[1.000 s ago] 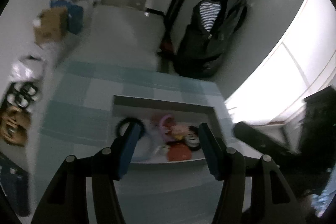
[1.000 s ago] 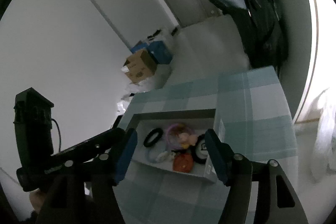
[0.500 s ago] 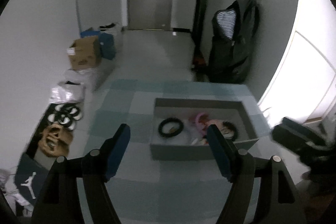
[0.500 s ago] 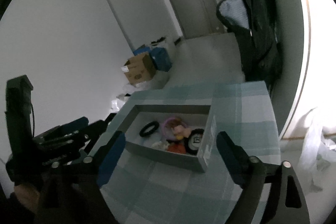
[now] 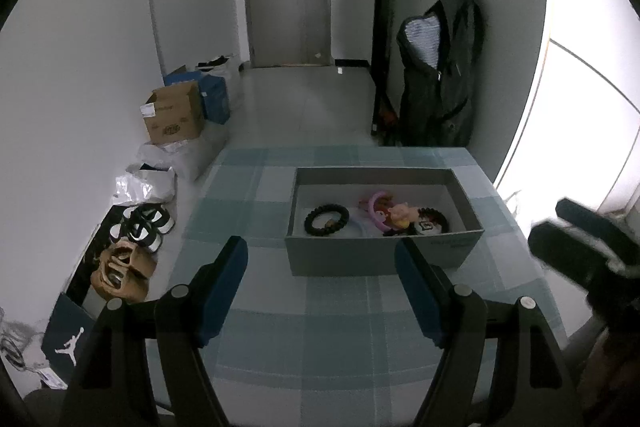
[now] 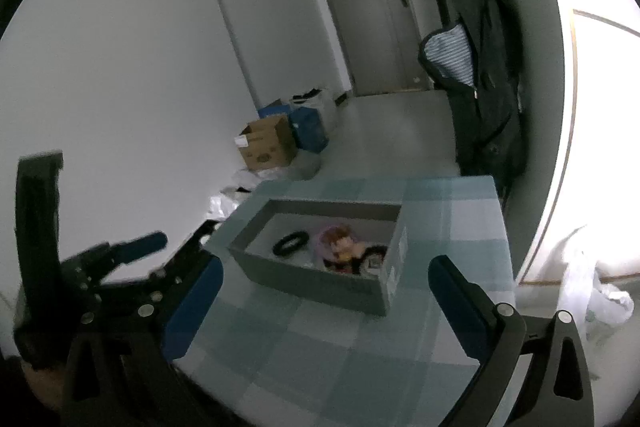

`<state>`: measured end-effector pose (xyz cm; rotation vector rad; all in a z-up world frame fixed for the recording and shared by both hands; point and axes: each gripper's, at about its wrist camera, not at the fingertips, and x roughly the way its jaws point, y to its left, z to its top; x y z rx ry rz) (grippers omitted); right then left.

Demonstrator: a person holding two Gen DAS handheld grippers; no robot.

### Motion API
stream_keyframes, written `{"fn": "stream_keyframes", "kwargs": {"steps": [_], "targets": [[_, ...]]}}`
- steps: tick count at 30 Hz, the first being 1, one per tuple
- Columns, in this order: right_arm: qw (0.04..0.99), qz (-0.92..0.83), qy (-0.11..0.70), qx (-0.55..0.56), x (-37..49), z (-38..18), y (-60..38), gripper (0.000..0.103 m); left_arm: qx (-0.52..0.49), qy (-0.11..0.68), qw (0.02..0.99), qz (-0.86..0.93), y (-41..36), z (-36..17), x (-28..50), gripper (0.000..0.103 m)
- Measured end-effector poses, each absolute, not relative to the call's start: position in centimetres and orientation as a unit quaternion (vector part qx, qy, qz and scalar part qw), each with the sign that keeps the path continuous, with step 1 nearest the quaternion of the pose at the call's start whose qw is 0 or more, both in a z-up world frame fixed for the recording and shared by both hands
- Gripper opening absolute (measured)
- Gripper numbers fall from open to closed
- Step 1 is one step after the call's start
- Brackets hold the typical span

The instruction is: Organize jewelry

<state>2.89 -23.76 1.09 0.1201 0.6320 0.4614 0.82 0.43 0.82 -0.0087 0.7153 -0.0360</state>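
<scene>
We judge the task close to finished, or at a pause: every piece of jewelry we can find sits inside the grey cardboard box [image 5: 376,259], and the checked teal tablecloth [image 5: 320,327] around it carries nothing loose. What may remain is tidying inside the box, since the pieces crowd its right half.

In the left wrist view the box lies just right of centre, its long axis running left to right across the frame, open side up. The black beaded bracelet [image 5: 326,219] lies flat on the box floor, alone at the left. To its right, a pink ring-shaped piece [image 5: 376,207] lies against a small pink figure charm [image 5: 400,215], with a black-and-white piece [image 5: 430,223] beyond; which of these touch we cannot tell.

In the right wrist view the box [image 6: 320,283] sits centre-frame, its long axis slanting from upper left to lower right.

Our left gripper [image 5: 320,279] stands with jaws wide apart, holding nothing, short of the box's near wall. Our right gripper [image 6: 326,307] is likewise spread and empty.
</scene>
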Motion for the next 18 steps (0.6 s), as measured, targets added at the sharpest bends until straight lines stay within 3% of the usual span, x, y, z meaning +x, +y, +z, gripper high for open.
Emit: {"fn": "stream_keyframes", "kwargs": {"steps": [18], "targets": [[0.919, 0.219, 0.323, 0.047, 2.9, -0.2, -23.1, 0.103, -0.007, 0.345, 0.938, -0.016, 0.9, 0.2, 0.6, 0.072]]}}
